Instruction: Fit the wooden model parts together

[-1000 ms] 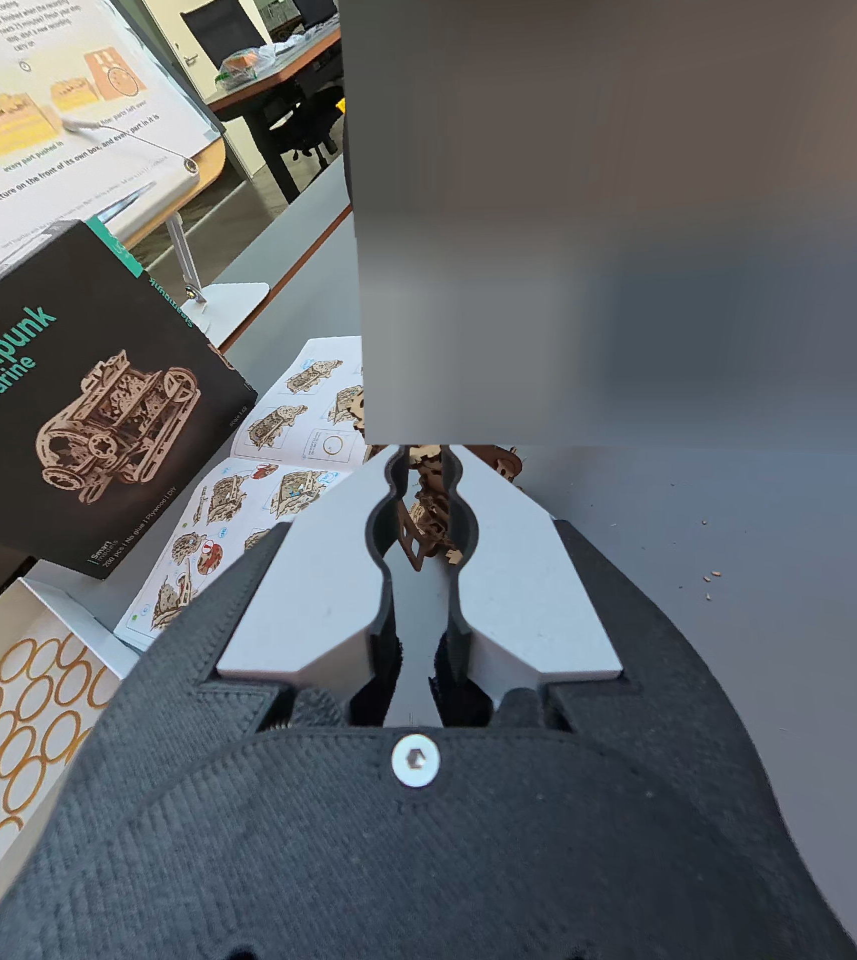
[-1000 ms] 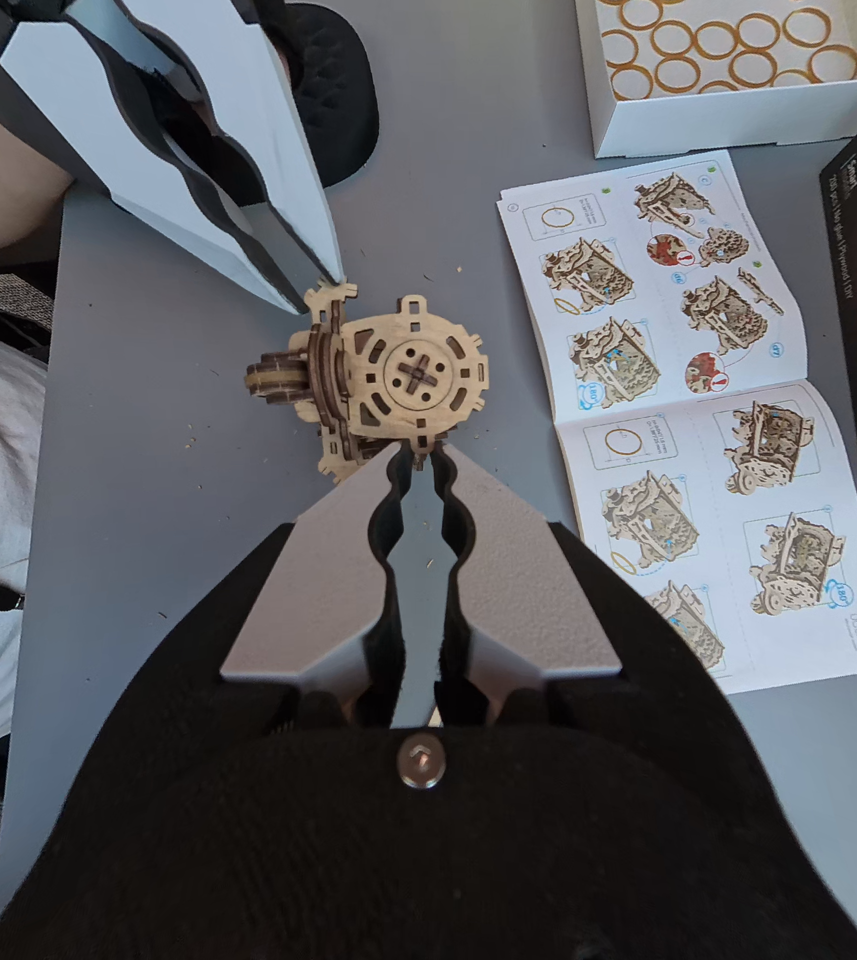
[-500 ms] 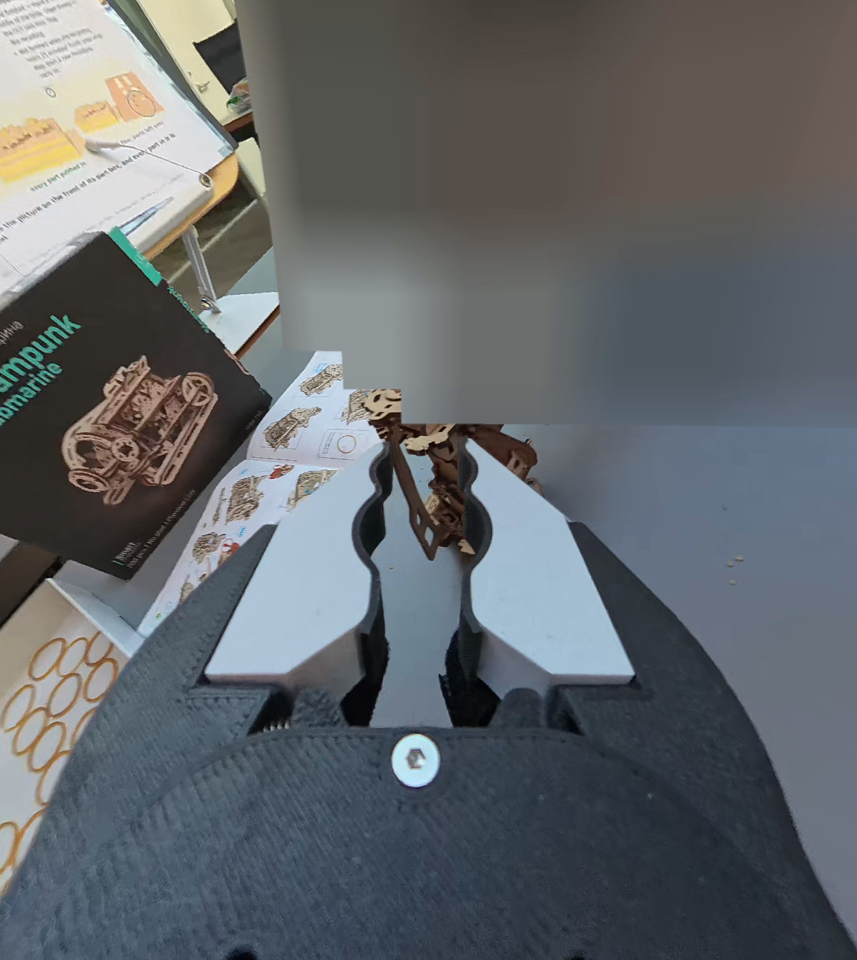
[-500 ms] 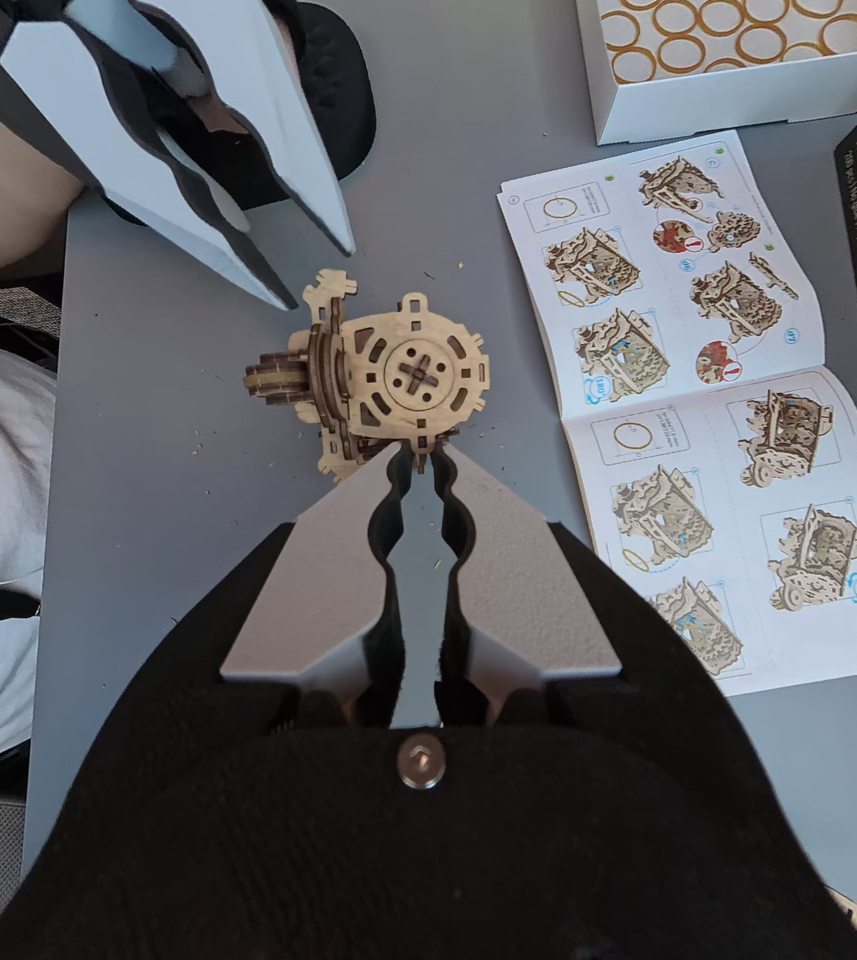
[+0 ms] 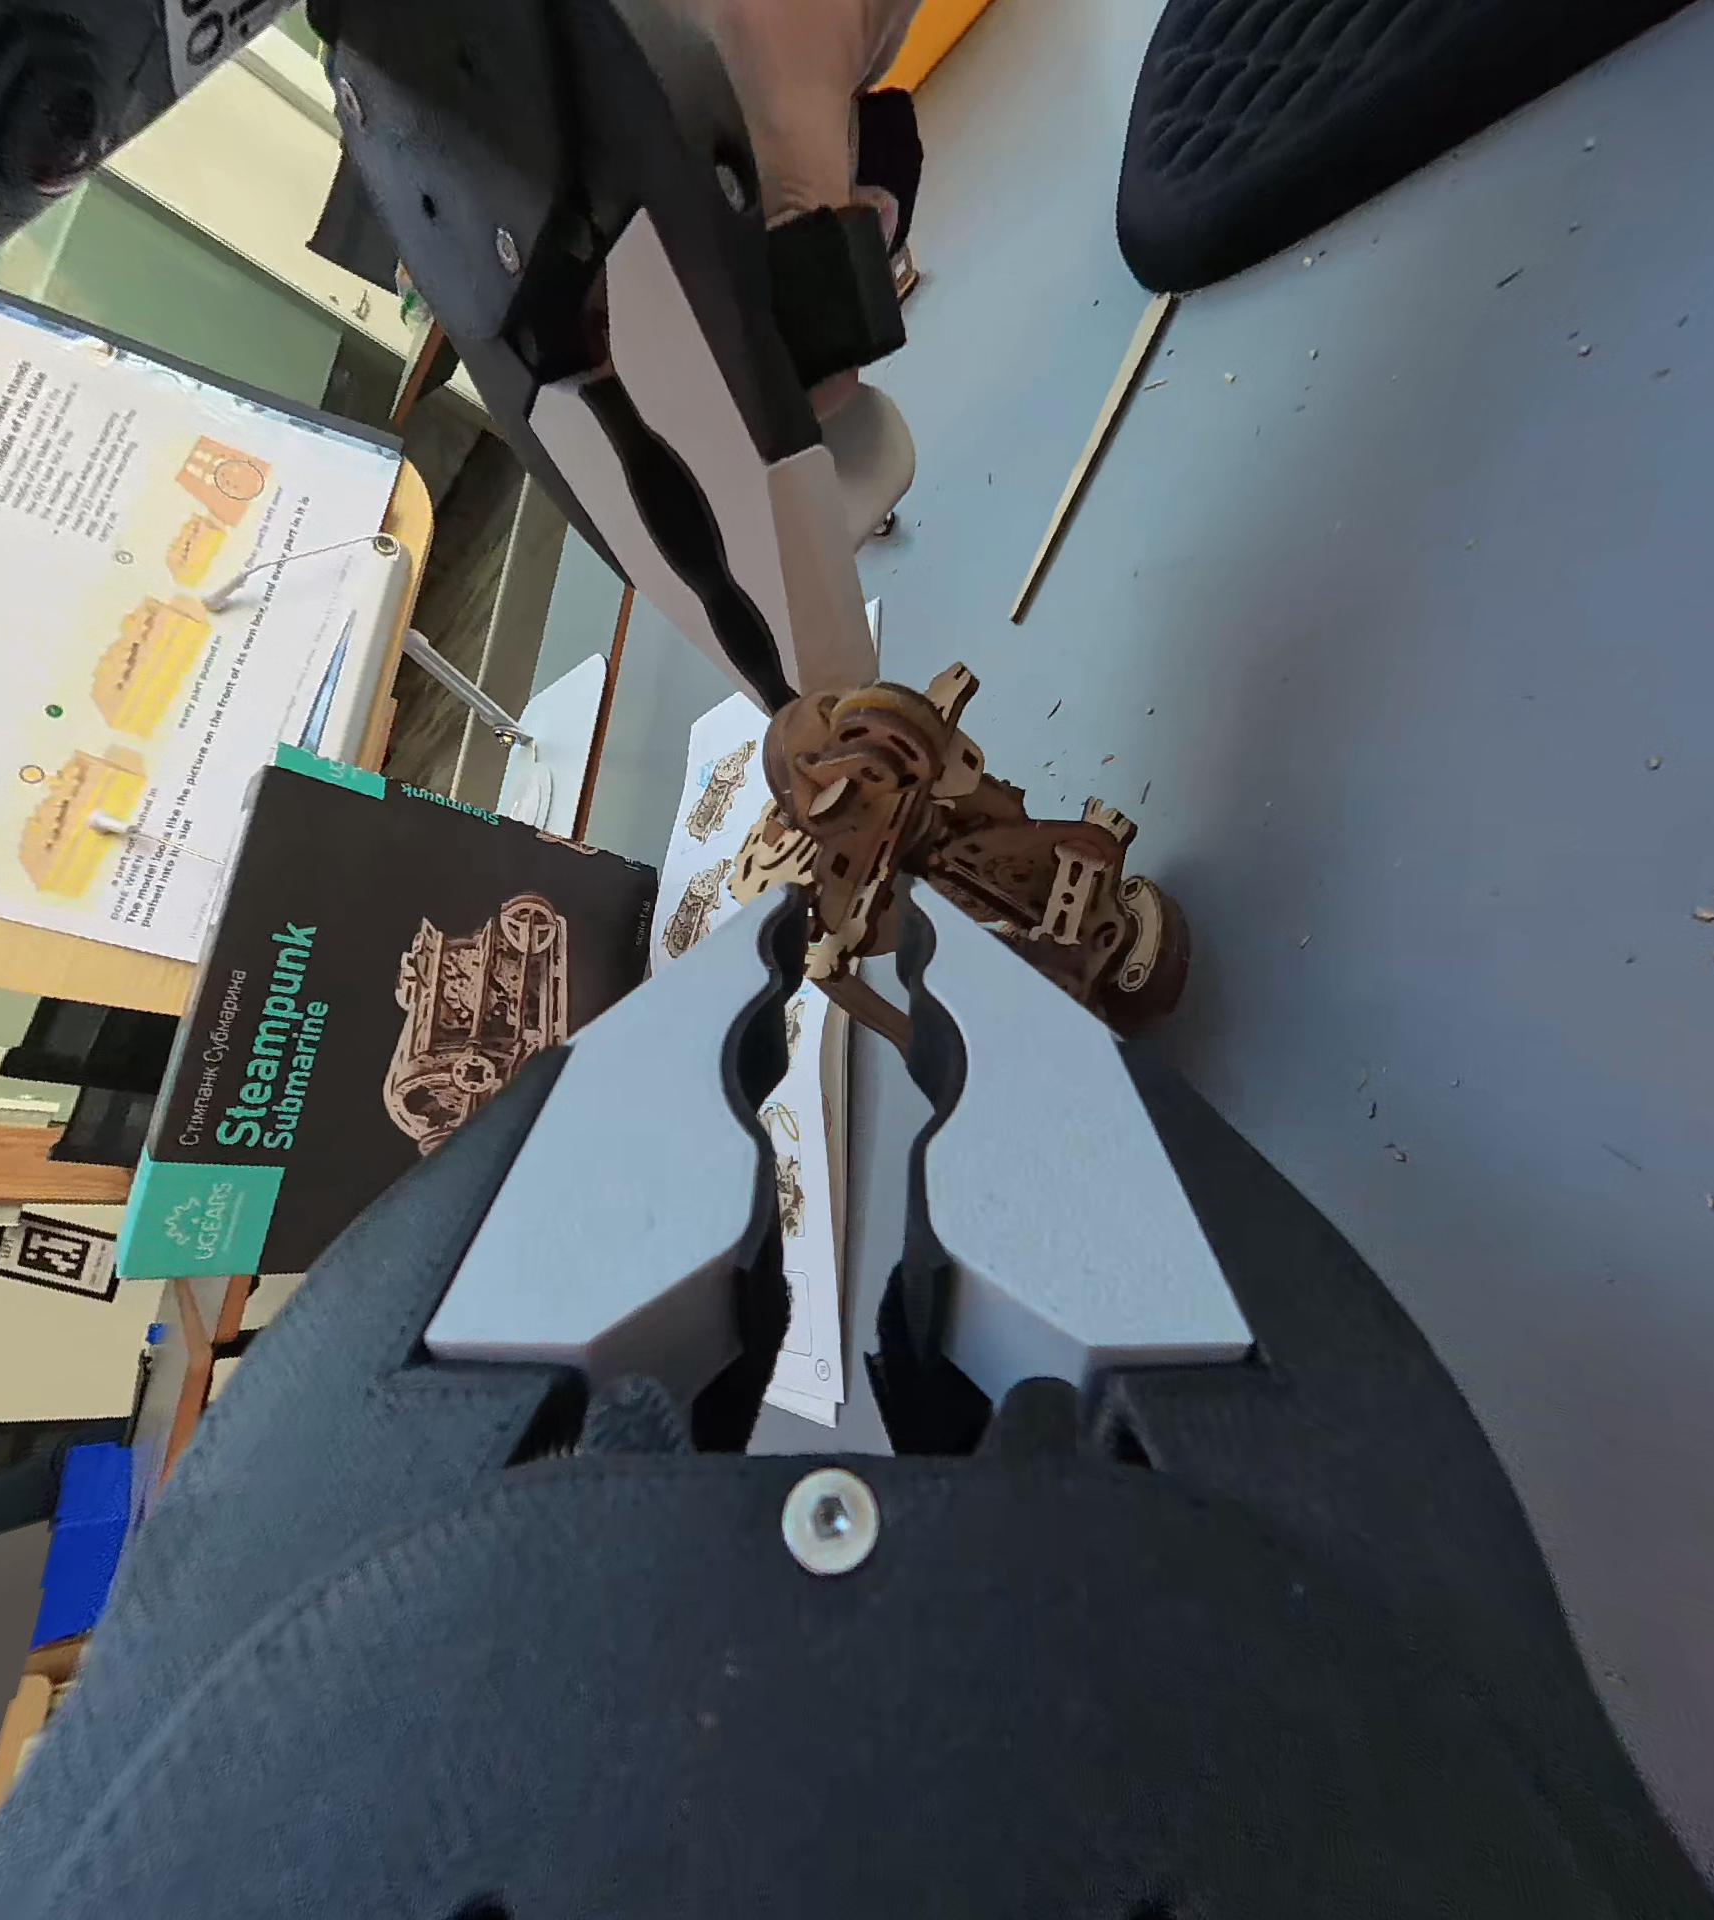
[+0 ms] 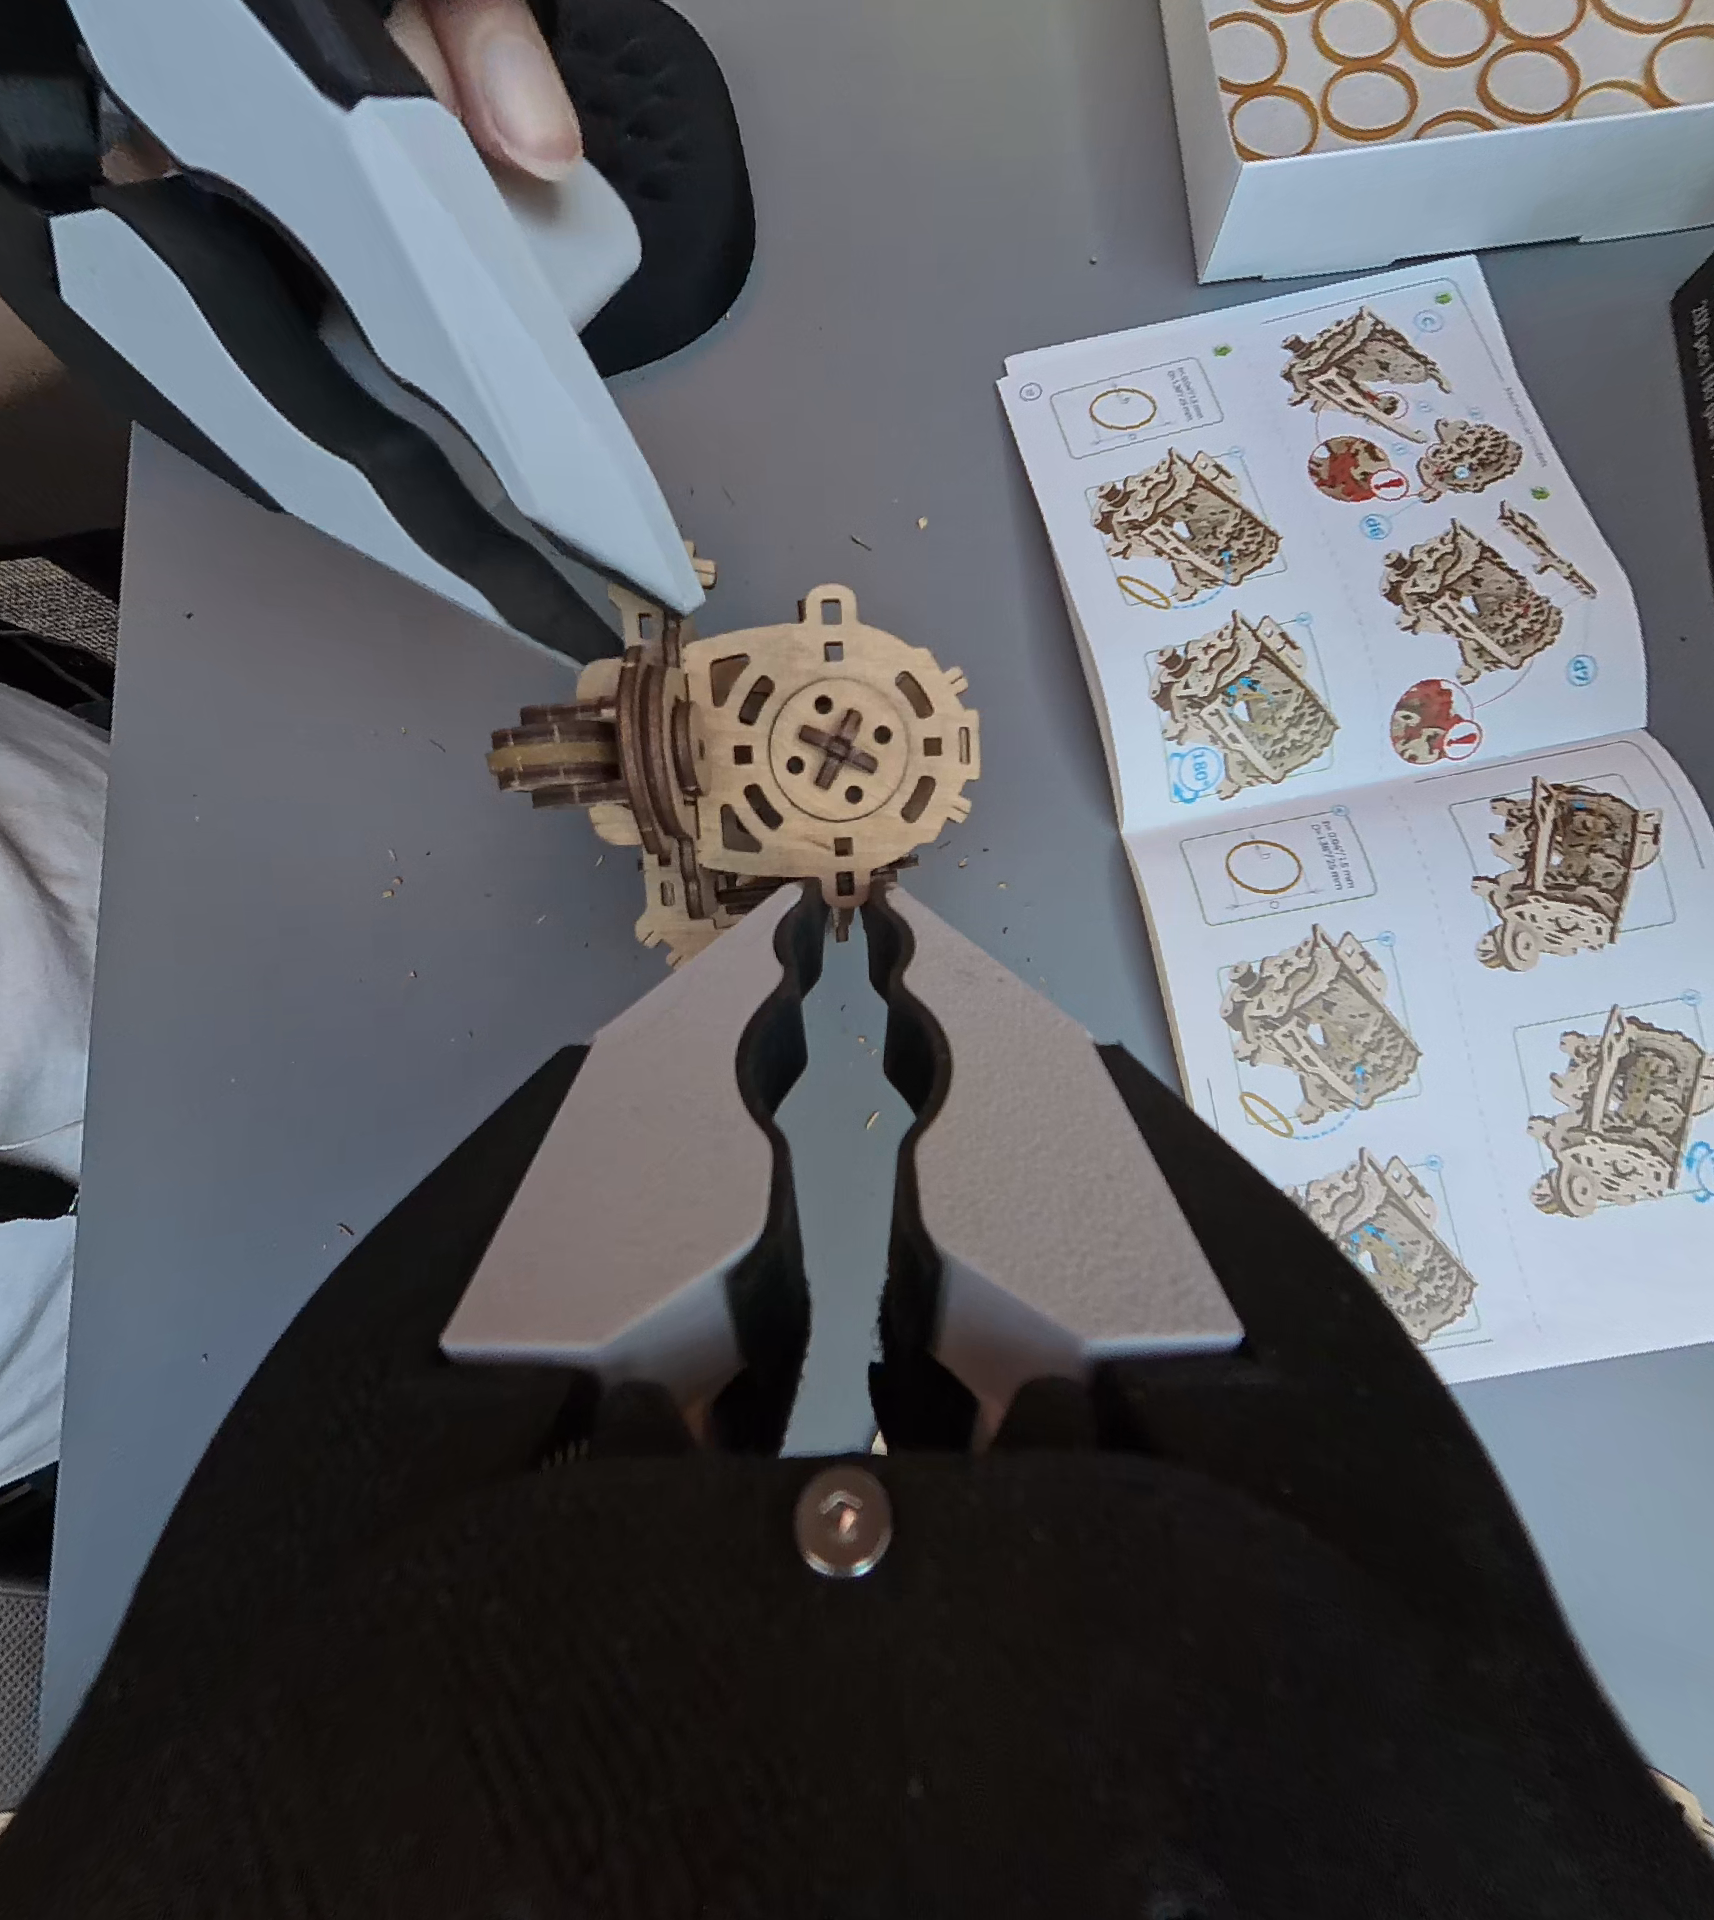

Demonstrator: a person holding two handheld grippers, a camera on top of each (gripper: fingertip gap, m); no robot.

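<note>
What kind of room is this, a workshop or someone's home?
Probably an office or lab set up for hobby-kit assembly: a grey table holds a wooden model, its open instruction booklet and the kit's box, and a marker tag hangs behind.

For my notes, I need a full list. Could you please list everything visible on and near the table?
wooden model: one, pale brown, table centre, held
instruction booklet: one, white, open, right of model
black box: one, black and teal, propped behind booklet
white box: one, white, holds tan rings, far right
wooden stick: one, pale, on table
table: one, grey
right gripper: shut on model's near edge
left gripper: shut on model's far edge
</note>
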